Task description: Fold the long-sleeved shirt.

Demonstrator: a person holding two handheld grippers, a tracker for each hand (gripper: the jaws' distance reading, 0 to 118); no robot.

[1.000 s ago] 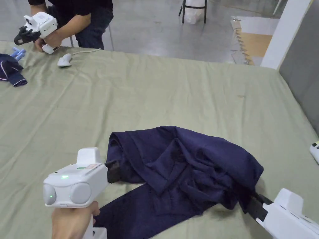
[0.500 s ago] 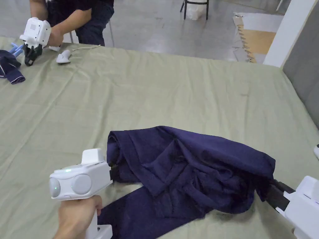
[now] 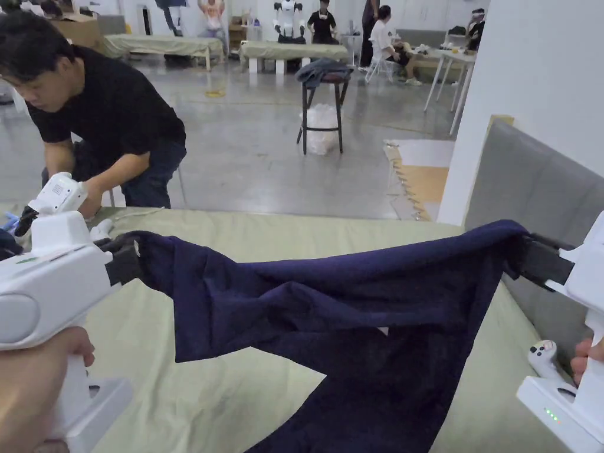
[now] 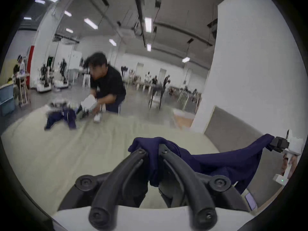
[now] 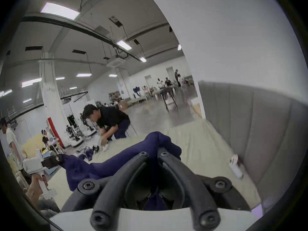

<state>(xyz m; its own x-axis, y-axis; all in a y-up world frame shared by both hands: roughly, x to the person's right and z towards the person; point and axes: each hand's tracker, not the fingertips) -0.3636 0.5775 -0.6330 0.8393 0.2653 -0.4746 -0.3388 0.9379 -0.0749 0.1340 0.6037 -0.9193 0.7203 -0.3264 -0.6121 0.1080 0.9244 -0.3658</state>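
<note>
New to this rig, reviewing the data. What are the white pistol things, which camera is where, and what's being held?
No robot here: a person holds two white handheld tools, each ending in two black fingers. One picture comes from a camera on the person's head; the other two come from cameras riding on each tool, looking out along its own fingers.

In the head view the left gripper and the right gripper each pinch a navy long-sleeved shirt, stretched between them above the green sheet. Each gripper view shows cloth clamped between its fingers. The shirt's lower part hangs toward the sheet.

A white controller lies at the sheet's right edge. Across the sheet, another person works with a similar tool.
</note>
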